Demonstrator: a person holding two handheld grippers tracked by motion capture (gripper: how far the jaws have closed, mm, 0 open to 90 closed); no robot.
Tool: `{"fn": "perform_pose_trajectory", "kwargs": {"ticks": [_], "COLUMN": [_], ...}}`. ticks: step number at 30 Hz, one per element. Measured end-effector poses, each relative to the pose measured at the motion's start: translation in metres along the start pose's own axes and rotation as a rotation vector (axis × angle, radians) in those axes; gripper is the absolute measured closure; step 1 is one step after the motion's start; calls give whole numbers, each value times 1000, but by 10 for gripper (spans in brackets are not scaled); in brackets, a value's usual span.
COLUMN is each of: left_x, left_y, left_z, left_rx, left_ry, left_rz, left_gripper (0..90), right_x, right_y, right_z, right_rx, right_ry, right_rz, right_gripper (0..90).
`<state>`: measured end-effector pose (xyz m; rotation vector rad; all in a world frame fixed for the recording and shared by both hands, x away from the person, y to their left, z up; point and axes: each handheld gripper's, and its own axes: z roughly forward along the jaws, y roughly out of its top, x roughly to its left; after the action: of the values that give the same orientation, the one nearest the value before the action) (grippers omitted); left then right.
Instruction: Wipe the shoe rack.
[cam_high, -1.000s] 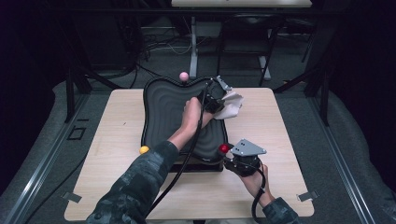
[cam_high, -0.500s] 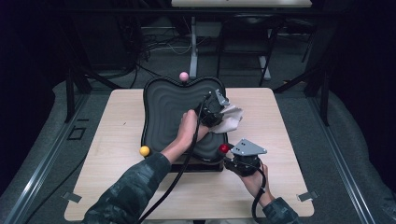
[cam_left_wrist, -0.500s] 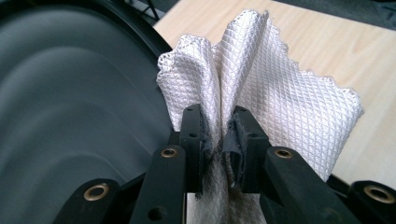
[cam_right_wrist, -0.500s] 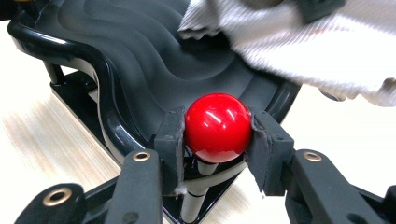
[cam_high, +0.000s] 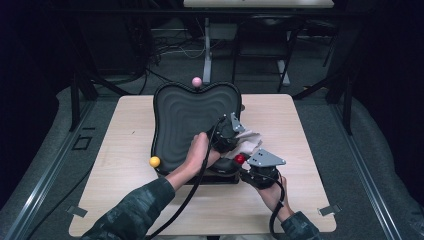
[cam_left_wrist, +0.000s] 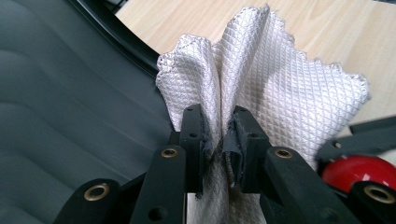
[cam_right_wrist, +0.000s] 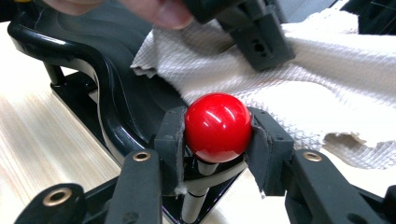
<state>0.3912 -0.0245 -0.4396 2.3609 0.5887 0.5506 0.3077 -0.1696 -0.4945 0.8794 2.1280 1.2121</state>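
White quilted cloth (cam_left_wrist: 280, 93) pinched in left hand-held gripper (cam_left_wrist: 218, 135), wiping black wavy tray (cam_high: 185, 115); right hand-held gripper (cam_right_wrist: 217, 135) clamps red ball knob (cam_right_wrist: 218, 126) at 5 o'clock. Next: sweep toward 12.

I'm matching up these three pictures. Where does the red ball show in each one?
High view: the red ball sits right of centre, at the black tray's near right corner.
Left gripper view: bottom right corner, partly hidden.
Right gripper view: centre, clamped in the right tool.
Shared landmark: the white cloth beside it.
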Motion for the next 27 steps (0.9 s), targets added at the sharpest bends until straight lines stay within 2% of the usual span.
{"fn": "perform_pose_trajectory", "kwargs": {"ticks": [7,13,18,24,27], "left_x": [-1,3,9,18,24], "left_y": [2,7,11,20,26], "left_z": [1,4,5,8,10], "left_rx": [-3,-9,-17,-19,-19], "left_ry": [29,46,64,109,123], "left_rz": [14,8,-5,-8,-29], "left_gripper": [767,766,767,766,767], "right_x": [0,-1,-1,0,0], "right_y": [0,0,0,0,0], "right_z": [0,0,0,0,0], "right_rx": [7,7,7,7,6], "right_ry": [-14,-11,-12,-14,-16], "right_rz": [-4,-7,-6,-4,-4], "right_gripper": [596,597,597,597,597]}}
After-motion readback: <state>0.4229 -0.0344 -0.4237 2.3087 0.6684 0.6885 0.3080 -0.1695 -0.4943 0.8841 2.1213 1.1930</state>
